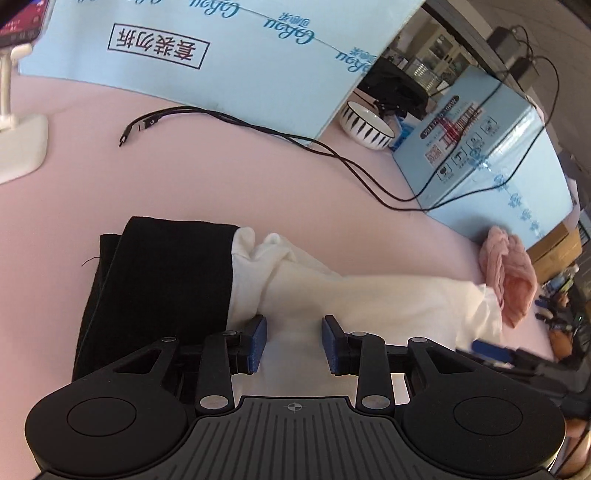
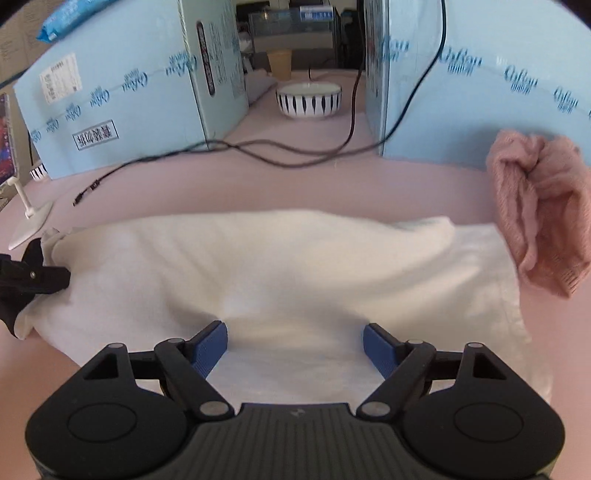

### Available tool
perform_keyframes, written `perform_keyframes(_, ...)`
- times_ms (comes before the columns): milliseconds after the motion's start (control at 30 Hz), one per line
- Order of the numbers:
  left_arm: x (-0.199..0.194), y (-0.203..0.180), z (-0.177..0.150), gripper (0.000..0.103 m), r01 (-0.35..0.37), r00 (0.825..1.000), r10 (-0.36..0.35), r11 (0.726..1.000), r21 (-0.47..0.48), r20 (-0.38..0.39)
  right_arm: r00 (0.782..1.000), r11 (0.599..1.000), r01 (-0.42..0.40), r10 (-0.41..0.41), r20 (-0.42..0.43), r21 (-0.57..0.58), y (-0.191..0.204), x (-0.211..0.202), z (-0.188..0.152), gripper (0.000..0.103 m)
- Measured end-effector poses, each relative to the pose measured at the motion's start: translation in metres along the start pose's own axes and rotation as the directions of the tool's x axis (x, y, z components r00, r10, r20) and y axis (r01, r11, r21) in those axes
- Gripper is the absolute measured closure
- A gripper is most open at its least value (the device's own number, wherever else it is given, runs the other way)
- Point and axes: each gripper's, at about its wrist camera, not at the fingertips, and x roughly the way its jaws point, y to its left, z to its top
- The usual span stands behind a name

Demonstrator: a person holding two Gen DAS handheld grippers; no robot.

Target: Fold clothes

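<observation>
Presently both grippers, left (image 1: pixel 294 345) and right (image 2: pixel 295 349), gape empty over white garment (image 2: pixel 280 266), long axis left-right.

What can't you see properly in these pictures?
- White garment: its near edge is hidden behind the right tool in the right wrist view, so the fold there is unclear.
- Black garment: its lower part is covered by the left tool in the left wrist view.
- Phone: cut off by the picture's corner.
- Pink cloth: blurred, so its type is unclear.
</observation>
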Motion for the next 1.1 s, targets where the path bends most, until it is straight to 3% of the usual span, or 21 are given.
perform_keyframes(167,-0.015,0.005,0.002,0.071,0.017,1.0,-0.017,0.999,-0.031,-0.009,1.0,0.999,-0.014,0.014,0.001,0.045,-0.01,-0.016,0.002,0.012)
perform_keyframes(300,-0.05,0.019,-0.02,0.056,0.021,0.998,-0.016,0.997,-0.077,0.068,0.998,0.983,0.01,-0.02,0.056,0.186,-0.056,-0.054,-0.012,0.012)
perform_keyframes(367,-0.069,0.033,-0.034,0.055,0.01,0.996,0.002,0.992,-0.127,0.092,0.997,0.969,0.028,-0.046,0.069,0.244,-0.079,-0.072,-0.02,0.011)
perform_keyframes(467,-0.109,0.055,-0.064,0.05,0.001,0.994,0.017,0.986,-0.169,0.108,1.0,0.938,-0.026,0.018,0.026,0.346,-0.114,-0.099,-0.042,0.011)
perform_keyframes(600,-0.148,0.072,-0.092,0.046,0.064,0.992,-0.039,0.975,-0.211,0.122,0.981,0.839,-0.151,0.191,-0.022,0.523,-0.141,-0.115,-0.079,0.011)
perform_keyframes(733,-0.13,0.068,-0.092,0.045,0.083,0.996,-0.071,0.965,-0.25,0.056,0.946,0.729,-0.222,0.322,-0.038,0.647,-0.141,-0.101,-0.09,0.008)
perform_keyframes(867,-0.082,0.059,-0.079,0.045,0.075,0.997,-0.082,0.954,-0.289,-0.01,0.963,0.698,-0.176,0.267,-0.024,0.694,-0.134,-0.085,-0.07,0.005)
perform_keyframes(1100,-0.048,0.06,-0.053,0.039,0.119,0.993,-0.108,0.906,-0.406,0.051,0.98,0.639,-0.159,0.192,0.044,0.753,-0.134,-0.061,-0.055,0.0)
